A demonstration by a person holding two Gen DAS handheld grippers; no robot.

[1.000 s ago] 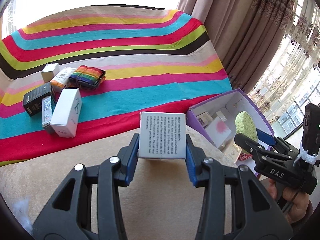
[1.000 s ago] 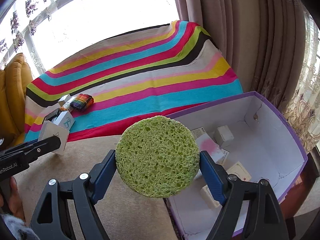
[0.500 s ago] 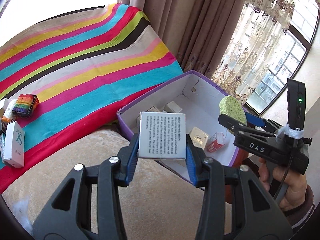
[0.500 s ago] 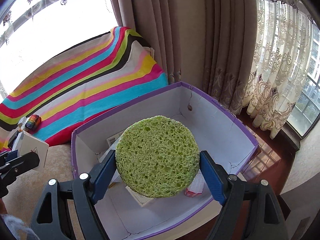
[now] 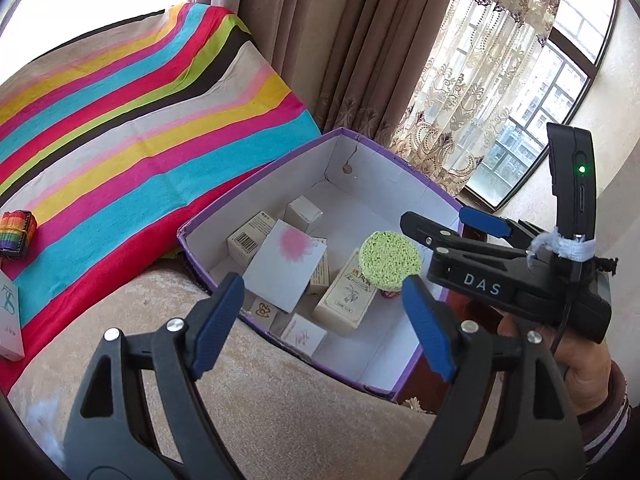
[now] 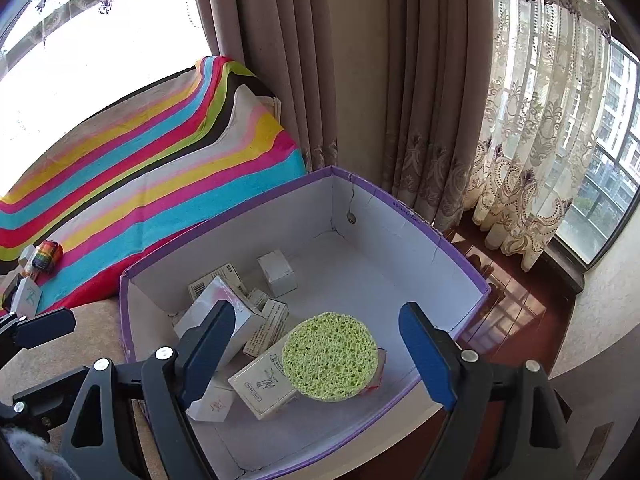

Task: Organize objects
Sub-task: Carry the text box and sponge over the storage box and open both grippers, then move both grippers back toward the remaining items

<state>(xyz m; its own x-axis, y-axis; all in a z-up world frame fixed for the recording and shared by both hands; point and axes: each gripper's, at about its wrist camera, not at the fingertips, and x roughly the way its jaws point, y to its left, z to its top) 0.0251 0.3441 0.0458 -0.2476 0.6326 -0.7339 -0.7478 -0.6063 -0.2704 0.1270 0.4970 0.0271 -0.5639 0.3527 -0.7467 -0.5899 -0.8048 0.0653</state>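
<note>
Left gripper (image 5: 324, 320) has just spread its fingers, empty; right gripper (image 6: 324, 356) gapes too.

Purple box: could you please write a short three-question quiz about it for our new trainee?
1. True or false: the green sponge lies inside the purple box.
2. The sponge rests partly on: A) a cream carton; B) the striped cloth; C) the floor.
3. Is the left gripper holding anything?
Key: 1 true. 2 A. 3 No: its jaws have just been opening and grip nothing.
</note>
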